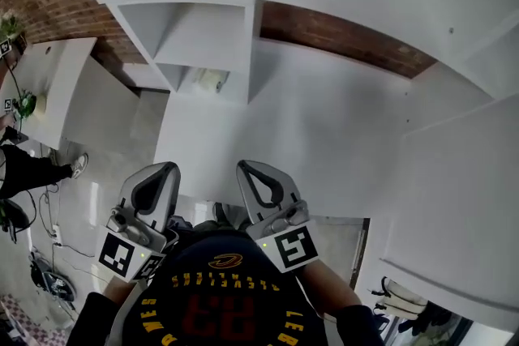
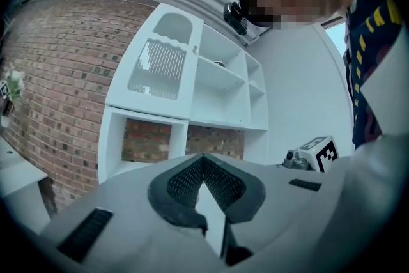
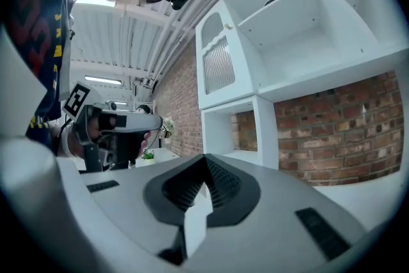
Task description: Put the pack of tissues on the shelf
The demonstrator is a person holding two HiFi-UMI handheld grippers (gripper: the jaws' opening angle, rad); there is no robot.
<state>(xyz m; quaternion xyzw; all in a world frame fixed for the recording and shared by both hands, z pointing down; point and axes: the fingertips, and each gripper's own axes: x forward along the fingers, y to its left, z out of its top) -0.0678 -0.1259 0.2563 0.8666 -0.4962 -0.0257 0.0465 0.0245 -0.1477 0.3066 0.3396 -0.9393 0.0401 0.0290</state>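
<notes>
Close under my camera, against the dark shirt, the left gripper and the right gripper are both clenched on nothing, short of the white shelf unit. A pale packet, which I take for the pack of tissues, lies inside a compartment on the unit's left side. It looks placed to me. Reaching in with clenched jaws could nudge it out through the compartment's open front.

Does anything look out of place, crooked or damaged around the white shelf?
Nothing stands out. The white shelf looks intact, and the left gripper and right gripper are both shut and empty.
</notes>
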